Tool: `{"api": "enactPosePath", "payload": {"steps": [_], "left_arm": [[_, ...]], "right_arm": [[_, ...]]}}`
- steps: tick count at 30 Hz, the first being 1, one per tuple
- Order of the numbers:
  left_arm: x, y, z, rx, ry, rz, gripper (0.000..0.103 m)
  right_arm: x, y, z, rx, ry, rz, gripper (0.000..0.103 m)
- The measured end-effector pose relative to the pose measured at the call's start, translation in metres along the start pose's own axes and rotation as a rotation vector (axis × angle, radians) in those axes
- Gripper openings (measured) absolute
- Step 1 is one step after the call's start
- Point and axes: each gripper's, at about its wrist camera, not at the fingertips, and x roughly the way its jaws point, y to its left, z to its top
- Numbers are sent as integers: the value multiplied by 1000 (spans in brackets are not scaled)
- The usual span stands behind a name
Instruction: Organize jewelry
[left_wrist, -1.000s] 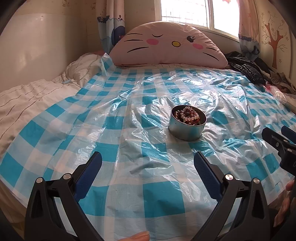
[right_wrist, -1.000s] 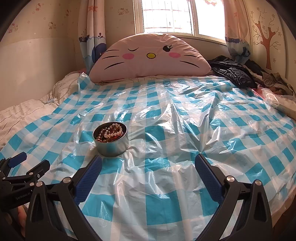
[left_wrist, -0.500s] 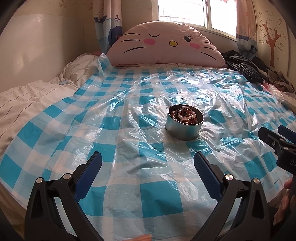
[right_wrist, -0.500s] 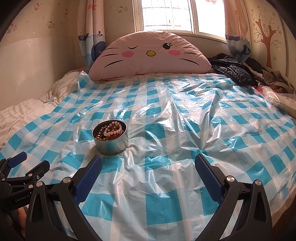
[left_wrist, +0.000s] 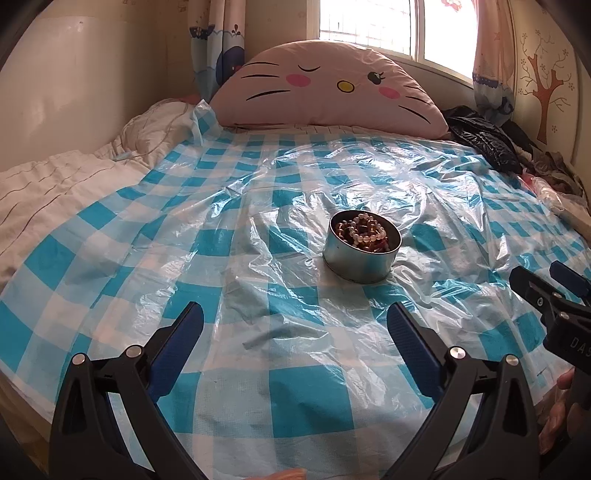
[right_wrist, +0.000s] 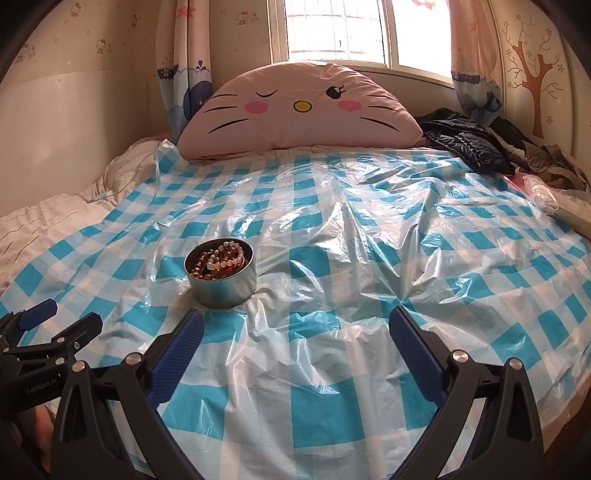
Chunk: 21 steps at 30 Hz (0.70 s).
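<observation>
A round metal tin (left_wrist: 360, 264) (right_wrist: 221, 286) stands on the blue-and-white checked plastic sheet (left_wrist: 258, 236) (right_wrist: 369, 240) over the bed. Beaded bracelets (left_wrist: 364, 230) (right_wrist: 219, 260), pearly and amber, lie heaped inside it. My left gripper (left_wrist: 295, 332) is open, low over the sheet, with the tin ahead and slightly right of it. My right gripper (right_wrist: 295, 332) is open too, the tin just beyond its left finger. Each gripper shows at the edge of the other's view: the right one (left_wrist: 543, 284), the left one (right_wrist: 55, 317). Nothing sits between either pair of fingers.
A large pink cat-face pillow (left_wrist: 325, 88) (right_wrist: 299, 107) leans at the head of the bed under the window. A black jacket (right_wrist: 465, 146) and piled clothes lie at the far right. A white quilt (left_wrist: 48, 192) bunches along the left. A hand (left_wrist: 557, 417) shows at lower right.
Both grippers have risen and tilted slightly, so the tin sits a little higher and nearer in each view. Tin and bracelets have not moved. Both grippers stay open.
</observation>
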Motion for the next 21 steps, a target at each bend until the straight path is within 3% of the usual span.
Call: {"api": "enactPosePath", "payload": {"steps": [21], "left_arm": [[-3, -6, -2, 30, -15, 12, 96]], "right_arm": [[2, -2, 0, 2, 6, 3, 96]]}}
